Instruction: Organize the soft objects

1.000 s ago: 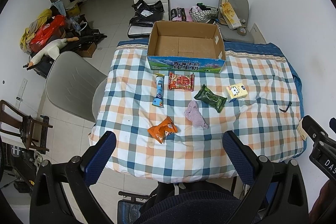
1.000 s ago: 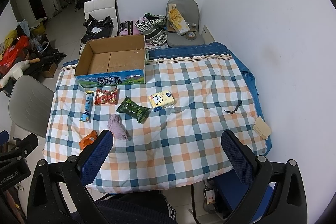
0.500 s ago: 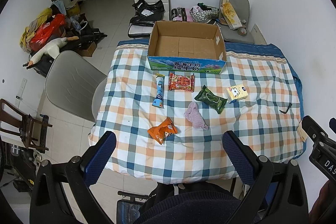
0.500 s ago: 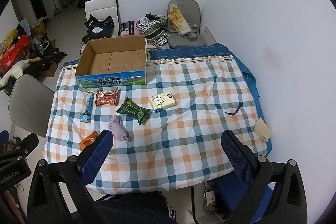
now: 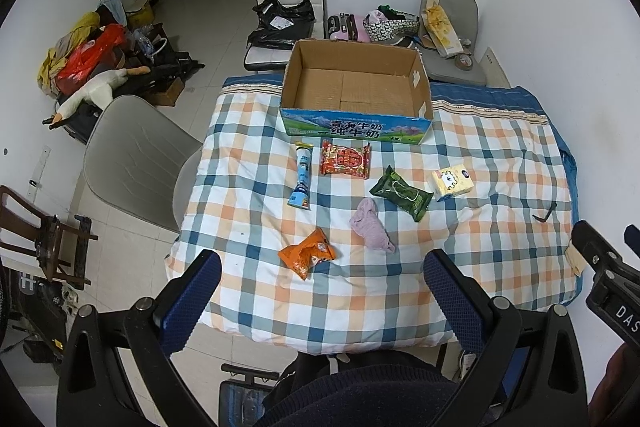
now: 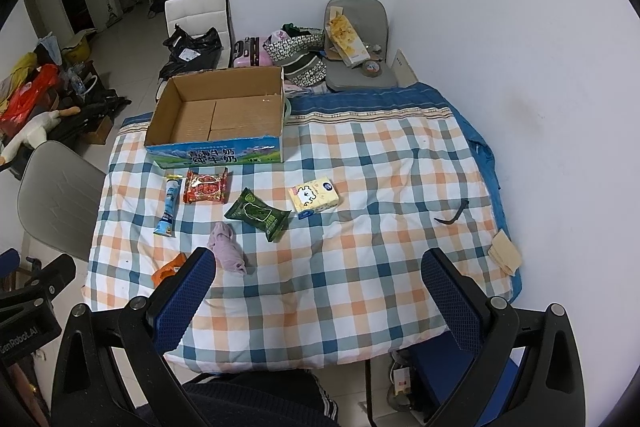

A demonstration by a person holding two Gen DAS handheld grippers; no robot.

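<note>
Hovering, barely shifted since a second ago | left gripper (image 5: 322,281) and right gripper (image 6: 316,279) jaws wide, empty | orange snack bag (image 5: 307,253), pink cloth (image 5: 370,224) near worktop's front edge | cardboard box (image 5: 356,87) at back edge empty; sorting unstarted

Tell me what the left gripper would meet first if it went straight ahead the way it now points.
Probably the orange snack packet. The left gripper, open and empty, is aimed down at the checked tablecloth, and the packet lies nearest that line, slightly left; the purple cloth lies just beyond. Depth is uncertain through the fisheye.
</note>
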